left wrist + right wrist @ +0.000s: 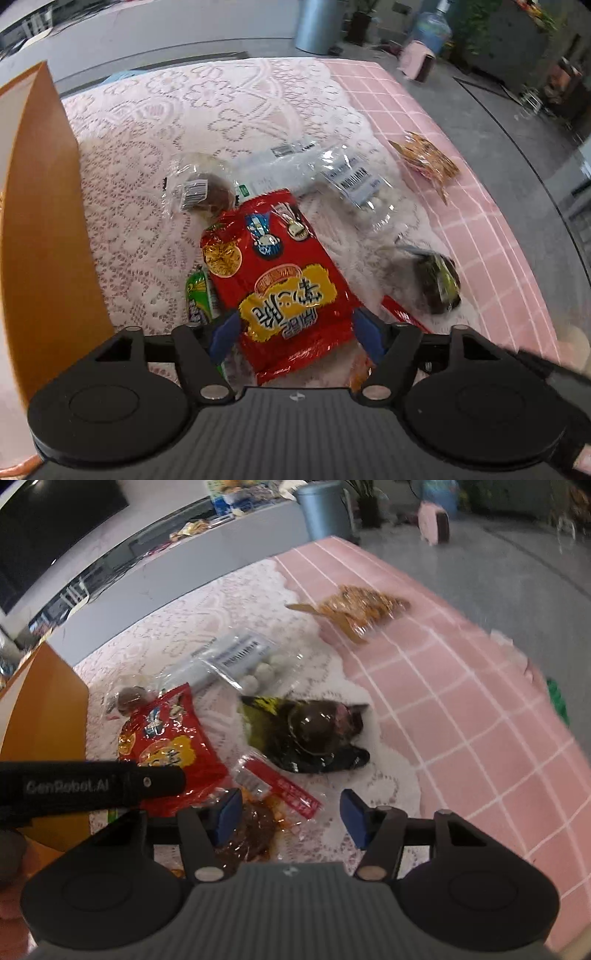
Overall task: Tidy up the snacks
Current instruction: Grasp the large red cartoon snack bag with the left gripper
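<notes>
Left wrist view shows, at the bench's left edge, an upright orange cardboard box wall standing on a white lace cloth that covers most of the pink checked bench. Beside it lies a clear wrapped brown round cake, then a green snack packet partly under a glossy red snack bag with a yellow label. The left gripper has its jaws spread wide on either side of the red bag's near end; the blue pads sit just beside the bag, and whether they press it I cannot tell. Further right are a clear bag of white balls with a barcode label, a dark green-and-black packet and, near the far right edge on bare pink, an orange crinkled snack packet. Right wrist view shows the right gripper with jaws moderately apart above the lace, its left pad over a clear pouch of brown saucy food with a red strip; nothing is clamped. The left gripper's black arm crosses the red bag there.
</notes>
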`<state>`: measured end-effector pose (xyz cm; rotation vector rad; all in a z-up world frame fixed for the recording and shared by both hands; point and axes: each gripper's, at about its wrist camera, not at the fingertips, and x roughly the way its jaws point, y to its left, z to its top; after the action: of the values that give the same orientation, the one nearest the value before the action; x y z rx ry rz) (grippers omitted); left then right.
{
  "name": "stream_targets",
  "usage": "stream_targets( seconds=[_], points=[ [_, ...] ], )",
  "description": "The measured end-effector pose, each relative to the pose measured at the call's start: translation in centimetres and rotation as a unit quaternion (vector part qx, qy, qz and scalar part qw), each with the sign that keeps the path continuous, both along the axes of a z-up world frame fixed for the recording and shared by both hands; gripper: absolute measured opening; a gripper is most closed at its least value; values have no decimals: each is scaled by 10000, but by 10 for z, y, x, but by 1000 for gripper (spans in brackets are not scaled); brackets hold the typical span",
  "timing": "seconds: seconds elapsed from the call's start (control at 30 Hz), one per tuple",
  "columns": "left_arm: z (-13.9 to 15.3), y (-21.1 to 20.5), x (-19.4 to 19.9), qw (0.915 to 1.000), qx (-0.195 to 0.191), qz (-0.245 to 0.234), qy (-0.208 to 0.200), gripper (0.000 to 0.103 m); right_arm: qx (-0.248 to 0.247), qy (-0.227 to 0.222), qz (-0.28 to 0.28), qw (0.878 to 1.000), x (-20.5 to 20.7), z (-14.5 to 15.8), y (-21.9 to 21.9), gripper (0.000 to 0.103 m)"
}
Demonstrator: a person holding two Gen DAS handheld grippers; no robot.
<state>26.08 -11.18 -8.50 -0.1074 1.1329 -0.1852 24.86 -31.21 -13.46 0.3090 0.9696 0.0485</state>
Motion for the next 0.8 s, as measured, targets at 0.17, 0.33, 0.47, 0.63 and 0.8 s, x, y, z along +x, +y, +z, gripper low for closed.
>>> stream_targets(
  seconds=[0.17, 0.33, 0.47, 0.63, 0.8],
  points=[
    [-4, -12, 10, 9994, 188, 290, -19, 92, 281, -49, -193, 9994, 2, -6, -9, 58],
    [-12, -20, 19, 9972, 413, 628, 19, 96, 238, -132, -267, 9993, 3, -7, -9, 58],
    [-20, -27, 23, 9960, 702, 547, -68, 99, 284, -170, -260, 9991, 2, -7, -11, 60],
    [-29, -25, 21, 9965, 719, 428, -82, 97, 219, -184, -200, 9994, 2, -7, -8, 62],
    [-26, -22, 19, 9979, 585, 203, -173, 79, 201, -189, -190, 9994, 2, -7, -7, 62]
  ],
)
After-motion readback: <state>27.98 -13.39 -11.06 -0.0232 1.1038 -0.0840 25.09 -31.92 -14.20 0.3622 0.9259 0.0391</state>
